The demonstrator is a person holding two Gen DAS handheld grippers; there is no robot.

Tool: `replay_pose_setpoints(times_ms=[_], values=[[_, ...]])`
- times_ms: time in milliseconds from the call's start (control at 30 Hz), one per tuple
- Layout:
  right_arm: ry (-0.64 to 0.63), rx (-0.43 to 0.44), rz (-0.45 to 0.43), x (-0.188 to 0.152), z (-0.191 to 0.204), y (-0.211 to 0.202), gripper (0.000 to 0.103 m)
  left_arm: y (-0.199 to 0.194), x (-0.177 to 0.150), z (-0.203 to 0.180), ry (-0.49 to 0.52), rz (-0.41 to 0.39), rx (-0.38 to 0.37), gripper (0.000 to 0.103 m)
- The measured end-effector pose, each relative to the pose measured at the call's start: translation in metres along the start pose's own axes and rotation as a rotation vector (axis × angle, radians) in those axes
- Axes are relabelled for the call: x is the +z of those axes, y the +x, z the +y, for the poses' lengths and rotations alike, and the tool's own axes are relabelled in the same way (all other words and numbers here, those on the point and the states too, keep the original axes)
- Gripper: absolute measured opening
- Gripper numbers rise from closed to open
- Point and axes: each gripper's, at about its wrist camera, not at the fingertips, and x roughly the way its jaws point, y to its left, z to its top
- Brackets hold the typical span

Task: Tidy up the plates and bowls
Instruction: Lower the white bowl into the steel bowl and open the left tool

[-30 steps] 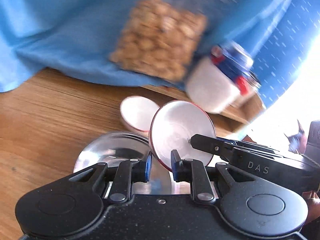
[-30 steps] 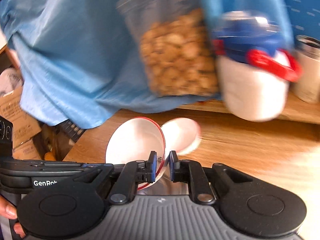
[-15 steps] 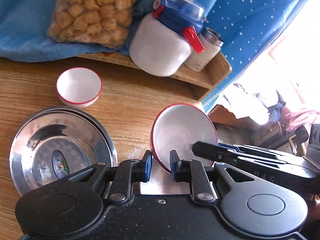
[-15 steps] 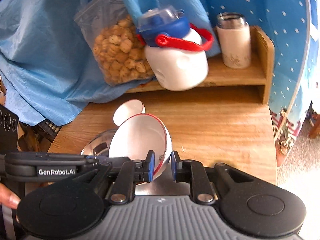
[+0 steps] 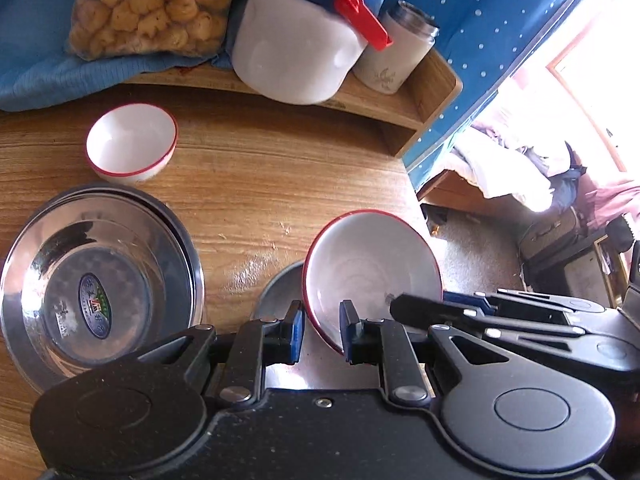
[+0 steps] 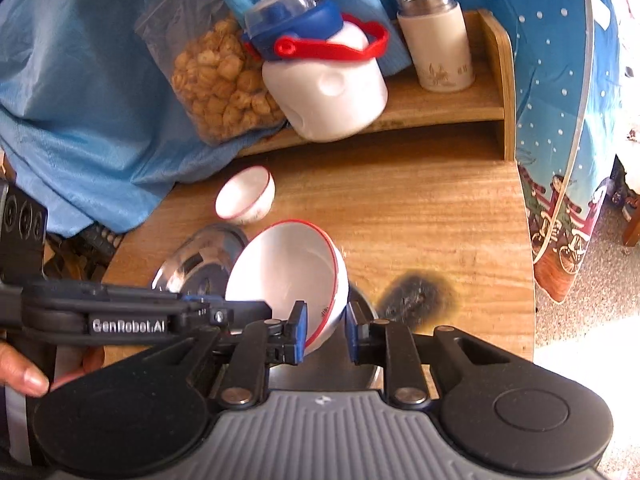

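Observation:
A large white bowl with a red rim [image 5: 372,276] [image 6: 288,276] hangs tilted over a flat steel plate [image 5: 276,296] [image 6: 324,372] near the table's right side. My left gripper [image 5: 320,332] [image 6: 224,314] is shut on its rim. My right gripper [image 6: 326,332] [image 5: 396,304] has the opposite rim between its jaws, which are opening, with a slim gap at the right pad. A small red-rimmed white bowl [image 5: 132,140] [image 6: 246,194] stands further back. Stacked steel bowls [image 5: 96,280] [image 6: 200,264] sit to the left.
On a low wooden shelf [image 5: 436,80] at the back stand a white jug with a blue lid [image 5: 296,48] [image 6: 324,88], a steel-topped cup [image 5: 396,52] and a snack bag [image 5: 148,8] on blue cloth. The tabletop has a burn mark [image 6: 420,300]. A hand [image 6: 24,376] shows at lower left.
Both grippers carried the large bowl to the right, from above the steel bowls to over the flat plate. The right gripper's jaws have widened; the left's have not.

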Motion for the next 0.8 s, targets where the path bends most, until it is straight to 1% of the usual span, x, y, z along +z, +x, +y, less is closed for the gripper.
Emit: replay_pose_setpoints(times_ms=[233, 500, 800], values=[[0.010, 0.018, 0.045, -0.008, -0.003, 0.003, 0.024, 0.005, -0.007, -0.003, -0.010, 0.029, 0.031, 0.019], [-0.010, 0.031, 0.098, -0.010, 0.001, 0.012, 0.025, 0.008, -0.012, 0.002, -0.050, 0.053, 0.059, 0.019], [-0.023, 0.020, 0.145, -0.011, 0.004, 0.018, 0.026, 0.013, -0.015, 0.006, -0.065, 0.088, 0.065, 0.019]])
